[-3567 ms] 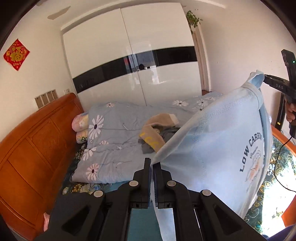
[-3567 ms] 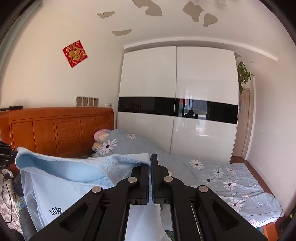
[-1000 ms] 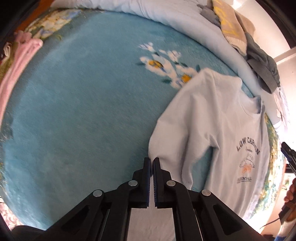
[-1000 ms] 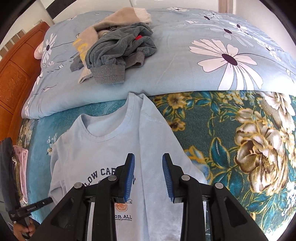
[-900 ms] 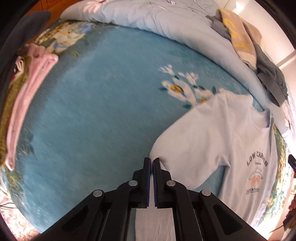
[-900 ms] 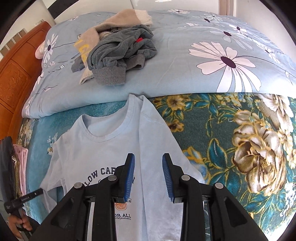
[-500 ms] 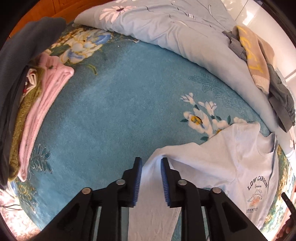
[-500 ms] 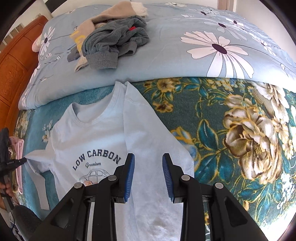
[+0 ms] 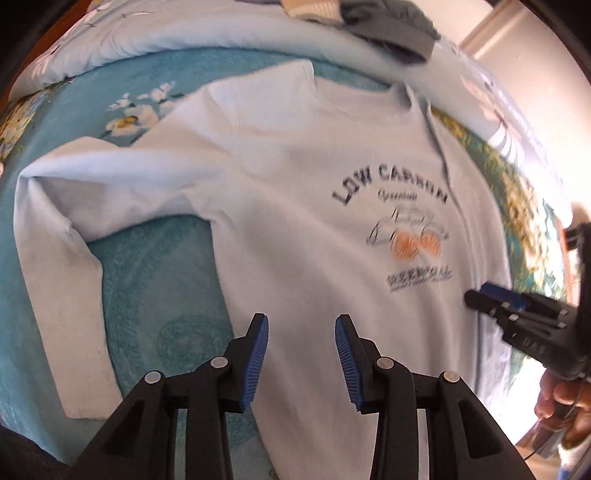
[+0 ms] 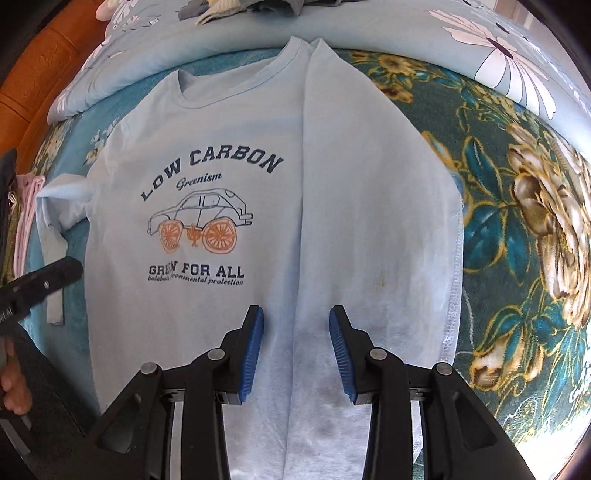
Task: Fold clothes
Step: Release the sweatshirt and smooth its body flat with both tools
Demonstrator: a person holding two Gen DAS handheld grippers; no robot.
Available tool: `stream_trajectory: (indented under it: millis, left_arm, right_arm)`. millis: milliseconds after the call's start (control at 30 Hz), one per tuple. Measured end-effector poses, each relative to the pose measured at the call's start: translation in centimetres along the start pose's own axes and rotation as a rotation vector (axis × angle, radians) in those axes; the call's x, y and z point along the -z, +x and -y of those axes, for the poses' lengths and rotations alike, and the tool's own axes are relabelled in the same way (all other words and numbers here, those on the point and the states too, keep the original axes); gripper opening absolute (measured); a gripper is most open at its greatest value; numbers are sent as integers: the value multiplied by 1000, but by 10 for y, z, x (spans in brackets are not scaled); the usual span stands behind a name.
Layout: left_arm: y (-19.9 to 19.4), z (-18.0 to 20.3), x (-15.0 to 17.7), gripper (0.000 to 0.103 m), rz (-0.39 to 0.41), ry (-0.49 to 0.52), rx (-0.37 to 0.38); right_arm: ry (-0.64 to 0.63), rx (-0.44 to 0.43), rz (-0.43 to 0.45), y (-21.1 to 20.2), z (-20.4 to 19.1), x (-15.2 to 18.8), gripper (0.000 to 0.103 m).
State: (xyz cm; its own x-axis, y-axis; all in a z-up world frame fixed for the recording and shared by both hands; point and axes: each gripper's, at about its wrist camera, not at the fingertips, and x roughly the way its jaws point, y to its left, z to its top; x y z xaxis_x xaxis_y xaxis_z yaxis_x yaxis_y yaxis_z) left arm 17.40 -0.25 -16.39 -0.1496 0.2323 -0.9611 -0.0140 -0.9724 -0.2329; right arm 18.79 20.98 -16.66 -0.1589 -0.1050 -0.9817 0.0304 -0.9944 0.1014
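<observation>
A light blue long-sleeve shirt (image 9: pixel 295 177) printed "LOW CARBON" lies face up on the bed (image 9: pixel 155 317). Its left sleeve (image 9: pixel 55 251) bends out and back down the side. In the right wrist view the shirt (image 10: pixel 221 122) has its right side folded over the body (image 10: pixel 369 184). My left gripper (image 9: pixel 300 354) is open and empty above the lower part of the shirt. My right gripper (image 10: pixel 295 347) is open and empty above the fold line near the hem. It also shows in the left wrist view (image 9: pixel 495 299) at the shirt's right edge.
A pale blue quilt with daisies (image 10: pixel 480 48) lies across the far side, with a grey and beige heap of clothes (image 9: pixel 384 18) on it. Pink folded clothing (image 10: pixel 26 206) lies at the left. The bed cover is teal with large flowers (image 10: pixel 535 206).
The shirt was held up in the air, then laid flat on the bed. My left gripper let go of the sleeve, opened and moved over the shirt's body. My right gripper stayed open.
</observation>
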Motion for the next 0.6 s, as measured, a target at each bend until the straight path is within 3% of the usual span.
stream_trajectory:
  millis: [67, 100, 133, 233, 467, 600]
  left_arm:
    - [2, -4, -1, 41, -13, -24, 2]
    - [1, -10, -1, 41, -10, -51, 13]
    - [1, -15, -1, 41, -9, -79, 22]
    - [2, -27, -1, 41, -20, -150, 51]
    - [-2, -19, -1, 41, -20, -143, 40]
    - [-5, -12, -1, 41, -16, -121, 22]
  right_arm:
    - [-11, 20, 11, 0, -2, 3, 38]
    - [-14, 28, 13, 0, -2, 5, 33]
    - [-17, 35, 15, -1, -2, 6, 18]
    - [2, -20, -1, -3, 4, 8, 5]
    - [26, -88, 12, -17, 25, 15, 2]
    - [-34, -53, -7, -10, 10, 22, 5]
